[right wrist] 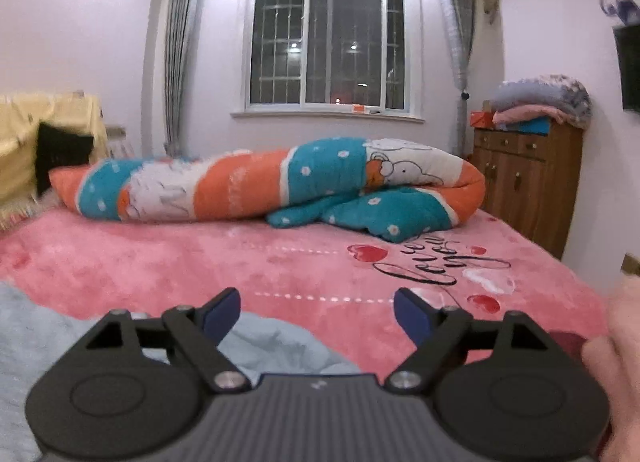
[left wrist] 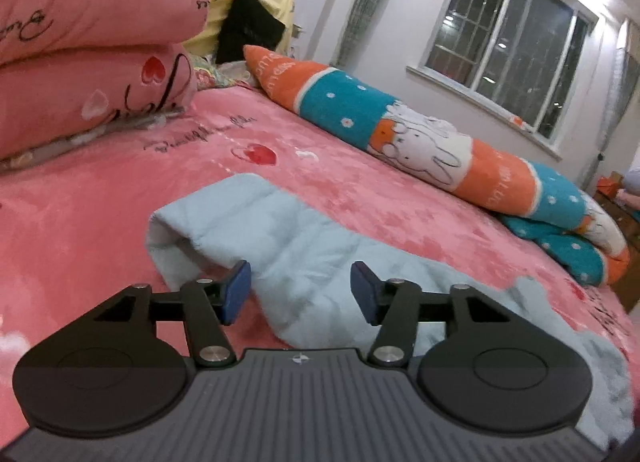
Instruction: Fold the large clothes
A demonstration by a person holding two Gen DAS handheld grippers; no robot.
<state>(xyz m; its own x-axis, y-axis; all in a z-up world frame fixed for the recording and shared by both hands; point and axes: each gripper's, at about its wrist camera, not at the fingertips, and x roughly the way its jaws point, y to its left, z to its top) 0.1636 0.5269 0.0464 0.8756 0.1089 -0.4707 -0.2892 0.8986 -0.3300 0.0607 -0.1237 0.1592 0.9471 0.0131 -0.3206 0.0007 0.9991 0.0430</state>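
Observation:
A pale blue padded garment (left wrist: 296, 246) lies rumpled on the pink bed cover (left wrist: 120, 190), one sleeve with an open cuff stretching toward the far left. My left gripper (left wrist: 301, 291) hovers just above this sleeve with its jaws open; the blue pads (left wrist: 239, 289) touch no cloth. In the right wrist view another part of the pale blue garment (right wrist: 264, 346) lies below and left of my right gripper (right wrist: 317, 318). That gripper is open too, with nothing between its pads (right wrist: 412, 320), and the pink bed cover (right wrist: 280, 262) shows through the gap.
A rolled orange, teal and white quilt (left wrist: 420, 142) (right wrist: 304, 182) lies along the far side of the bed. Folded pink quilts (left wrist: 92, 50) are stacked at the left. A wooden dresser (right wrist: 524, 178) with folded blankets stands at the right wall. A hand (right wrist: 616, 346) is at the right edge.

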